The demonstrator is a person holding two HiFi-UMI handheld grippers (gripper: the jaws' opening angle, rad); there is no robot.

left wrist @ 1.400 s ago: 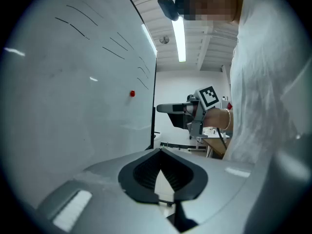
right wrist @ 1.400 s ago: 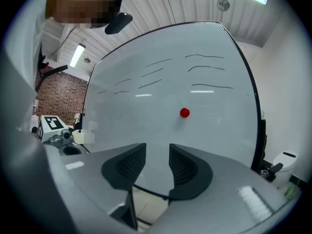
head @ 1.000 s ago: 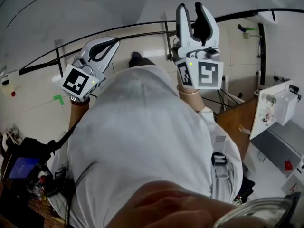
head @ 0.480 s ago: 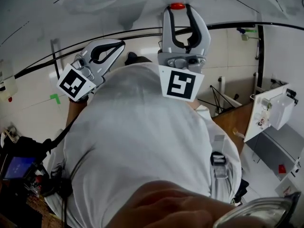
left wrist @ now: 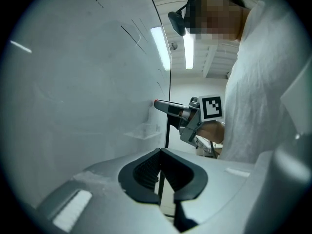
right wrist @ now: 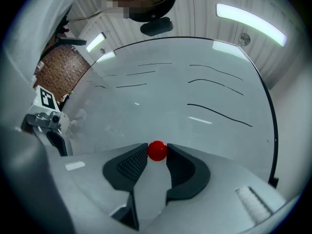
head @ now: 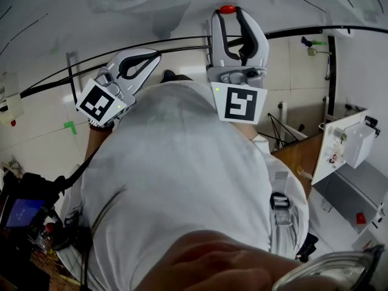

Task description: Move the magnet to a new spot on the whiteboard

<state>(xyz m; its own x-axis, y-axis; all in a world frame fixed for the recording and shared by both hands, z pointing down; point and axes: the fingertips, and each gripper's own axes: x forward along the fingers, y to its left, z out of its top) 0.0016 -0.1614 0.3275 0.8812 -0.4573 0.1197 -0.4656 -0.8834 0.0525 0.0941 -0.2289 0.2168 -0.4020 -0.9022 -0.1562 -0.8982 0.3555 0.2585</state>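
The red magnet [head: 228, 8] sticks to the whiteboard [head: 121, 11] near the top of the head view. My right gripper [head: 228, 13] points up at it, and its two black fingertips press the magnet from both sides. In the right gripper view the magnet [right wrist: 157, 150] sits squeezed between the tips of the right gripper [right wrist: 157, 152]. My left gripper [head: 153, 55] hangs lower left of it, shut and empty, close to the board. In the left gripper view the left gripper [left wrist: 161, 151] has its tips together, and the magnet [left wrist: 155, 101] shows at the right gripper's tip.
Black pen lines [right wrist: 219, 115] cross the whiteboard, which has a black edge frame [head: 315, 29]. A clear tray [left wrist: 144, 129] sticks out from the board. A white box [head: 354, 135] and a wooden panel [head: 300, 153] stand at the right. Electronics [head: 24, 214] sit lower left.
One second ago the right gripper stood open below the magnet. It has since moved up and left around the magnet and shut on it. The left gripper has barely moved.
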